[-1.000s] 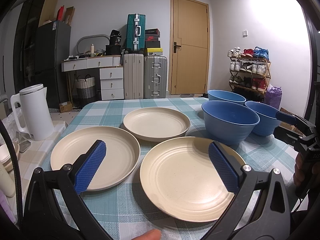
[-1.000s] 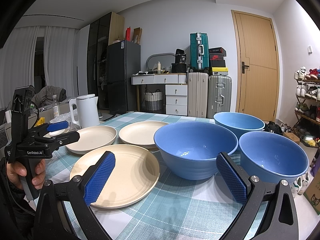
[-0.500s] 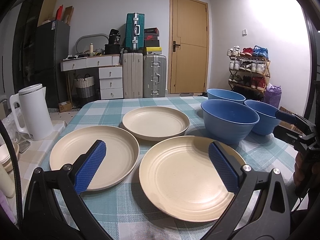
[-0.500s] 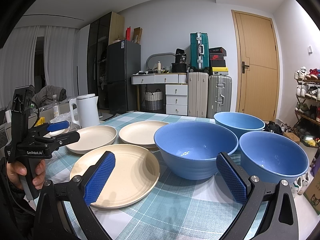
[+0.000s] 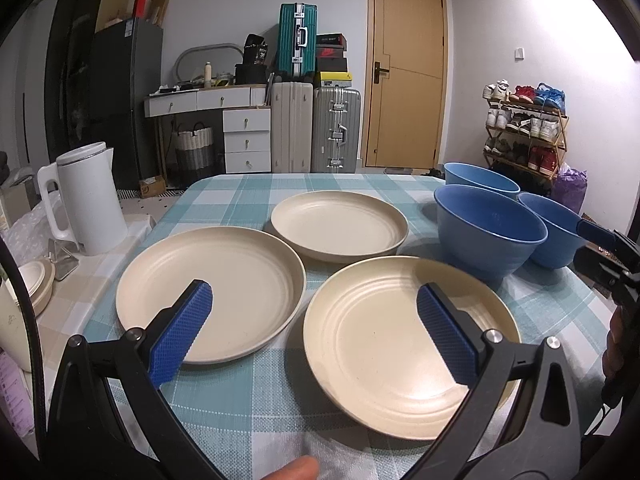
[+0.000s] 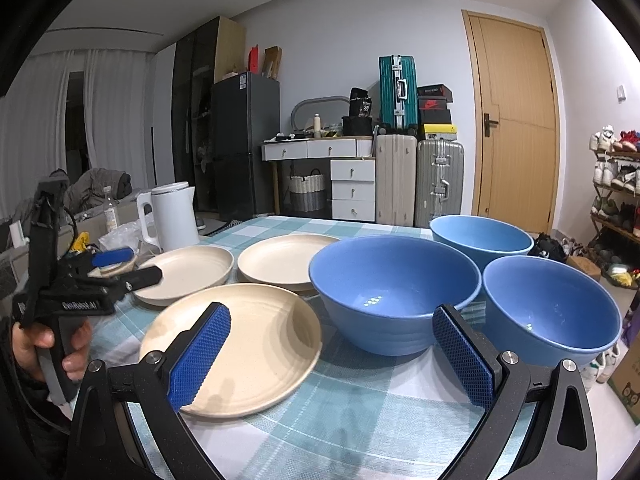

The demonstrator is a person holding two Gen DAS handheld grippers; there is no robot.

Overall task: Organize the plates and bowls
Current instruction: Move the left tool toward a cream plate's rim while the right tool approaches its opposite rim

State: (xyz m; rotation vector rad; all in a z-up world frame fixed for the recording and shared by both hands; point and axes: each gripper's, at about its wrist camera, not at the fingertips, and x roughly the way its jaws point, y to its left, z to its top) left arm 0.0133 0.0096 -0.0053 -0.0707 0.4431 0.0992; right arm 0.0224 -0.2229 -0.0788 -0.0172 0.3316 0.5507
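Note:
Three cream plates lie flat on the checked tablecloth: a near plate (image 5: 408,344) (image 6: 236,344), a left plate (image 5: 212,288) (image 6: 188,272) and a far plate (image 5: 340,224) (image 6: 288,260). Three blue bowls stand upright to their right: a near middle bowl (image 5: 488,232) (image 6: 392,292), a far bowl (image 5: 480,178) (image 6: 480,236) and a right bowl (image 5: 552,224) (image 6: 548,308). My left gripper (image 5: 316,332) is open and empty, above the near edges of the left and near plates. My right gripper (image 6: 332,356) is open and empty, before the middle bowl.
A white kettle (image 5: 88,196) (image 6: 172,216) stands on a side surface left of the table. Small cream dishes (image 5: 34,284) lie near it. Suitcases (image 5: 312,132), a drawer desk and a shoe rack (image 5: 524,128) stand beyond the table (image 5: 248,396).
The left wrist view has shifted slightly; the plates sit a touch lower and leftward in it. The right gripper and all dishes stay put.

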